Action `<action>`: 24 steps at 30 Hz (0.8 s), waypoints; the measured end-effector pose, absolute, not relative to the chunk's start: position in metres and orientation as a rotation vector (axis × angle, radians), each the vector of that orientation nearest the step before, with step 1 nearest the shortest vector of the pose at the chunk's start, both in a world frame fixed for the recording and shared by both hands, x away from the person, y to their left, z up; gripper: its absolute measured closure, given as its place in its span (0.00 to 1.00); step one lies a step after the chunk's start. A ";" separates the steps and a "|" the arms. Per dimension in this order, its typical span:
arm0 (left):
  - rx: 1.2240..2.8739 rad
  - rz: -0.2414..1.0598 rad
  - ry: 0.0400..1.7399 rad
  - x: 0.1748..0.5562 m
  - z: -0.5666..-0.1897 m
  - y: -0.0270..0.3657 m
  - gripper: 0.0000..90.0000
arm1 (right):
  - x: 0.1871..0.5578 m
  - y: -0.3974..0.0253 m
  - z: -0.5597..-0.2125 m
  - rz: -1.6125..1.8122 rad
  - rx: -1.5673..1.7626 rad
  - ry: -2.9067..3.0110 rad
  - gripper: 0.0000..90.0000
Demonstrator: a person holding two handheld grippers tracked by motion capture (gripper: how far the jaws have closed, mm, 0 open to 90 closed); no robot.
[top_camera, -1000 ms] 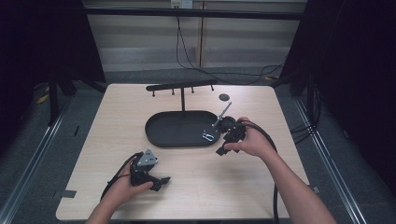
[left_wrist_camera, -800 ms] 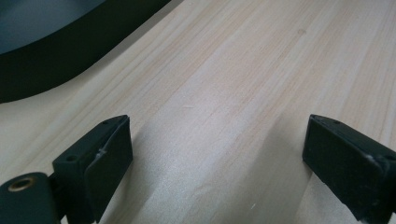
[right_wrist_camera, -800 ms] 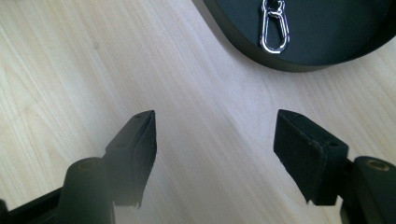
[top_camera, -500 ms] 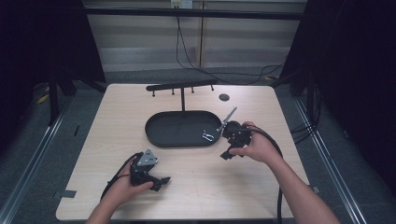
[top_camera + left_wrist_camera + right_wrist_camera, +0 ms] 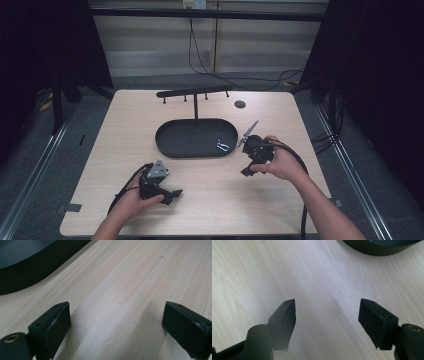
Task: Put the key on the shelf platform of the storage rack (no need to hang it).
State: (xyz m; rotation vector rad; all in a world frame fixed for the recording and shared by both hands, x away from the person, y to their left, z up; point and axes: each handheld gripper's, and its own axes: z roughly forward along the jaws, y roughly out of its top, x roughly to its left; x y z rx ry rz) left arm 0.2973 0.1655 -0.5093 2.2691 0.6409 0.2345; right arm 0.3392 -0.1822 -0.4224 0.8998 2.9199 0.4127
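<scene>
Pale wood table [image 5: 210, 200]: small silver metal clip [image 5: 221, 145] lies in black oval tray [image 5: 172, 142]. L gripper [image 5: 115, 322] & R gripper [image 5: 327, 317] both wide open, empty. Hanging on black T-rack [image 5: 195, 93] not yet done.

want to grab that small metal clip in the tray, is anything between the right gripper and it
Only the tray's low black wall. The clip lies inside near it, and the right gripper, jaws open, sits outside over the table, so it must clear the rim.

We're in a lab recording booth here: black curtains [image 5: 60, 45] hang on both sides, cables [image 5: 210, 60] trail down the back wall, metal floor rails [image 5: 40, 160] flank a lone wooden counter [image 5: 125, 125], and tape marks [image 5: 72, 207] dot the floor.
</scene>
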 end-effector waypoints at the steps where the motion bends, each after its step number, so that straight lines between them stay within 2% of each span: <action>1: 2.269 0.235 0.641 0.297 -0.509 0.166 0.09 | 0.338 -0.183 -0.423 0.416 0.894 2.918 0.34; 24: 2.269 0.234 0.641 0.297 -0.509 0.166 0.09 | 0.322 -0.205 -0.426 0.405 0.922 2.892 0.34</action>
